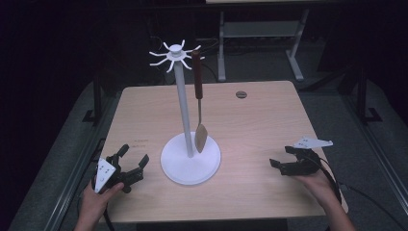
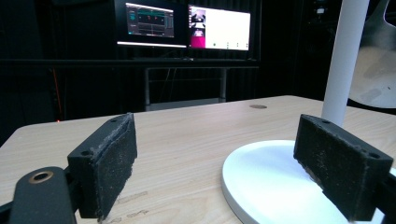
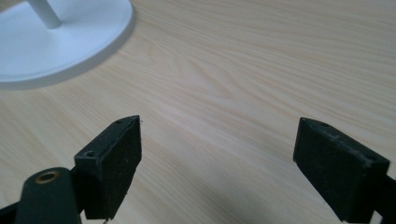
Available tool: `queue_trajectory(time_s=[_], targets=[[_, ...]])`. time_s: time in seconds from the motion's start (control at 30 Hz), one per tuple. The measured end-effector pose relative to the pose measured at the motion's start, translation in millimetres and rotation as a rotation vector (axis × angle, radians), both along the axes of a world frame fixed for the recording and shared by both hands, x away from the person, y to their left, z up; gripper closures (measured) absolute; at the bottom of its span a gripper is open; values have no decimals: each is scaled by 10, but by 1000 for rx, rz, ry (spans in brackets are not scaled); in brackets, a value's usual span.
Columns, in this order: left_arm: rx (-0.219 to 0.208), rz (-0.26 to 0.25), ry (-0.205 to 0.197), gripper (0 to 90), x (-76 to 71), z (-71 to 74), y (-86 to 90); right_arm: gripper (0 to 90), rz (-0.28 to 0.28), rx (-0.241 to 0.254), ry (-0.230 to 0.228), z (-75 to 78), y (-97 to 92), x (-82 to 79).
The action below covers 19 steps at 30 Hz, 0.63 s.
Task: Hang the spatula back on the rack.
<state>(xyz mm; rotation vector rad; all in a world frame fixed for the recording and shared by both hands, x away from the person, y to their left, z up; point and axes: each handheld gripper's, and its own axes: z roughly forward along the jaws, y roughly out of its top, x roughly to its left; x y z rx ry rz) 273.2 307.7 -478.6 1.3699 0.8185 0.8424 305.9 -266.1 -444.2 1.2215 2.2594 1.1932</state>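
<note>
Two hand-held grippers rest low over the surface (image 1: 250, 115), both with jaws spread wide and nothing between them. The left hand-held gripper (image 1: 136, 161) sits near the front left corner, its pads (image 2: 109, 163) aimed across bare wood, with the white round base (image 1: 191, 159) of the stand just ahead and to its right. The right hand-held gripper (image 1: 279, 162) lies on the opposite side, jaws pointing inward at that same base (image 3: 60, 37), well apart from it. Beyond both, from the base rises the white pole (image 1: 183, 110) to a crown of hooks (image 1: 175, 54), and from one hook hangs a spatula (image 1: 198, 103) with a dark handle (its blade dangles just above the base, close beside the pole). I would judge the hanging done and the hands parked, or else an approach not yet begun. If the spatula is to come off, the nearer right hand-held gripper must rise, close on the handle and lift it clear of the hook without tipping the stand.
</note>
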Motion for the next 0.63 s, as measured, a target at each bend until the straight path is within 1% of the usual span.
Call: queue_trajectory(time_s=[0.03, 0.13, 0.23, 0.3, 0.47, 0.63], targets=[[-1, 0, 0, 129, 0, 0, -1, 146, -4, -7, -2, -15, -12, -2], [-3, -1, -2, 129, -2, -1, -1, 146, -14, 4, 12, -83, -45, -9], [-2, -3, -1, 129, 0, -1, 0, 146, -16, -28, 14, -135, -50, -14], [0, -2, 1, 129, 0, 0, 2, 146, -17, -34, 12, -154, -51, -12], [6, -5, 1, 129, 3, 1, 0, 146, -24, -46, 13, -174, -66, -23], [-7, -7, 3, 129, 3, 0, 9, 146, -31, -48, 7, -172, -92, -42]])
